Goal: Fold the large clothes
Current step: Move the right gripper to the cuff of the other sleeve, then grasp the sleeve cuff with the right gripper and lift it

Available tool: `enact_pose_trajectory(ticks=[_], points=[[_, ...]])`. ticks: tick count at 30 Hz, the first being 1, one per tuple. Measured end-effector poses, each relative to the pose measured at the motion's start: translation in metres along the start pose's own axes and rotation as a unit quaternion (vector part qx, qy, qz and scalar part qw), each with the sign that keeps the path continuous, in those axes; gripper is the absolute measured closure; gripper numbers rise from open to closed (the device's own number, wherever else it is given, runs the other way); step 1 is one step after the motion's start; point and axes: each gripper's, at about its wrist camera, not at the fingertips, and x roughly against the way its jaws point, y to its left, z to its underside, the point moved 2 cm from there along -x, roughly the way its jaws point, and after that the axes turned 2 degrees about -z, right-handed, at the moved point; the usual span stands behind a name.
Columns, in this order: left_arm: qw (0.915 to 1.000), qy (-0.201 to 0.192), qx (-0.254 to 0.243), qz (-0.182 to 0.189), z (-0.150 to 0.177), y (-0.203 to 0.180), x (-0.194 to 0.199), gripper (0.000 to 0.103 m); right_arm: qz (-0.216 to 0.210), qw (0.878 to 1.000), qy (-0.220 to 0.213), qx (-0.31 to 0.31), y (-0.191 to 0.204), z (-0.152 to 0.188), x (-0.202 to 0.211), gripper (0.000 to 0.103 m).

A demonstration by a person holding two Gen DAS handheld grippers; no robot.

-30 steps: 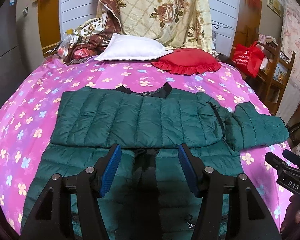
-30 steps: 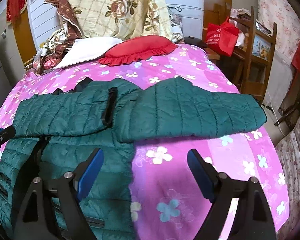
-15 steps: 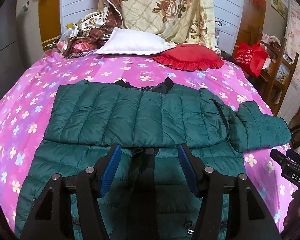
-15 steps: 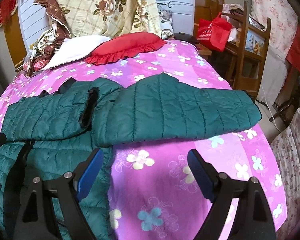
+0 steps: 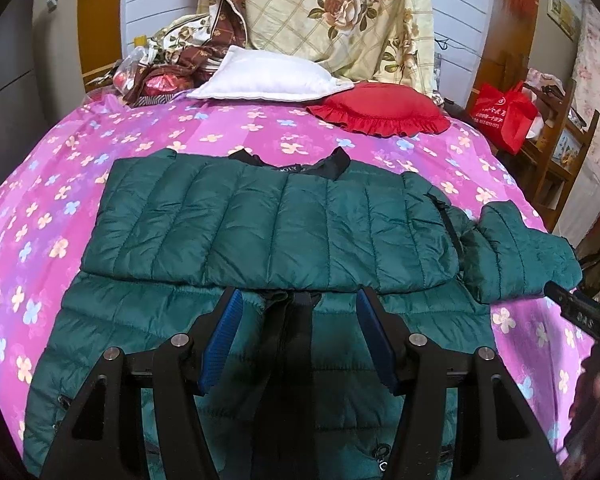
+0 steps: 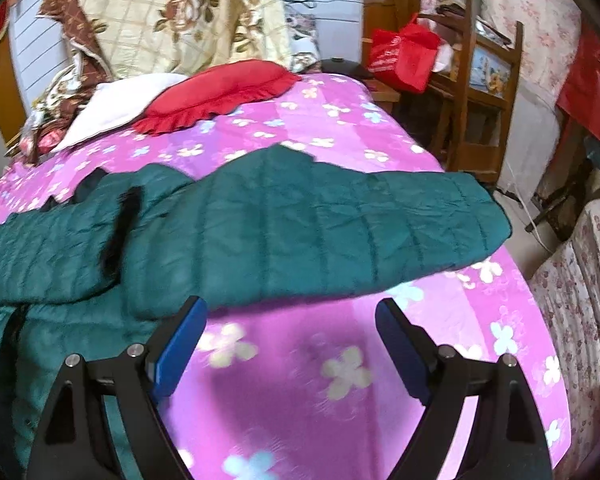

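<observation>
Rt tongs (image 6: pixel 290 312) shifted right; both tongs apart, empty; 1 jacket (image 5: pixel 268 232), 2 pillows.

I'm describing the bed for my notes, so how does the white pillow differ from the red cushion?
The white pillow is plain-edged and roughly rectangular; the red cushion is rounded with a ruffled frill around its rim. The white pillow lies further left on the pink bedspread, against the heap of bedding; the red cushion sits to its right, nearer the bed's edge. Both lie flat at the head of the bed, side by side.
</observation>
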Motion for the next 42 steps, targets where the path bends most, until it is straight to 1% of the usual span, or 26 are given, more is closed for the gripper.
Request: enact_pose_trajectory(ticks=[4,9,15,18,20,26,28,30,31,32,33,34,35,36,38,42], points=[[0.9999,-0.009,-0.004,-0.005,-0.001,0.003,0.001,0.062,0.022,0.999,-0.001,-0.024,-0.026,-0.008,-0.016,0.014],[0.9999,-0.012,0.013,-0.002,-0.003,0.016,0.0,0.062,0.061,0.995,-0.023,-0.07,-0.071,-0.019,-0.032,0.014],[0.9995,-0.016,0.027,-0.004,-0.005,0.032,0.001,0.062,0.114,0.984,-0.012,-0.134,-0.134,-0.03,-0.062,0.014],[0.9994,-0.014,0.032,-0.005,-0.003,0.039,-0.001,0.062,0.117,0.978,-0.008,-0.172,-0.16,-0.033,-0.073,0.014],[0.9994,-0.012,0.033,-0.007,-0.003,0.043,-0.002,0.062,0.119,0.974,0.003,-0.194,-0.177,-0.037,-0.087,0.014],[0.9993,-0.003,0.032,-0.018,-0.001,0.05,-0.009,0.062,0.116,0.971,0.014,-0.21,-0.196,-0.046,-0.11,0.014],[0.9992,0.0,0.033,-0.021,-0.001,0.052,-0.011,0.062,0.107,0.972,0.014,-0.208,-0.196,-0.049,-0.116,0.014],[0.9992,0.001,0.034,-0.022,-0.001,0.054,-0.012,0.062,0.111,0.974,0.011,-0.196,-0.194,-0.05,-0.12,0.015],[0.9992,0.002,0.034,-0.022,-0.002,0.055,-0.012,0.062,0.113,0.975,0.01,-0.19,-0.192,-0.051,-0.121,0.02],[0.9992,0.003,0.033,-0.022,-0.002,0.055,-0.012,0.062,0.113,0.977,0.009,-0.182,-0.19,-0.051,-0.121,0.03],[0.9992,0.001,0.033,-0.023,-0.002,0.055,-0.012,0.062,0.108,0.98,0.008,-0.17,-0.186,-0.053,-0.121,0.037],[0.9992,0.001,0.034,-0.023,-0.002,0.056,-0.012,0.062,0.099,0.982,0.008,-0.163,-0.183,-0.054,-0.119,0.062],[0.9991,0.0,0.035,-0.024,-0.002,0.058,-0.012,0.062,0.09,0.983,0.009,-0.159,-0.181,-0.055,-0.117,0.08],[0.999,0.001,0.037,-0.023,-0.002,0.059,-0.012,0.062,0.072,0.985,0.012,-0.158,-0.178,-0.056,-0.115,0.081],[0.9989,0.003,0.04,-0.023,0.0,0.062,-0.012,0.062,0.052,0.986,0.011,-0.16,-0.174,-0.058,-0.108,0.085],[0.9988,0.008,0.038,-0.029,0.001,0.066,-0.013,0.062,0.007,0.986,-0.027,-0.163,-0.159,-0.063,-0.076,0.085]])
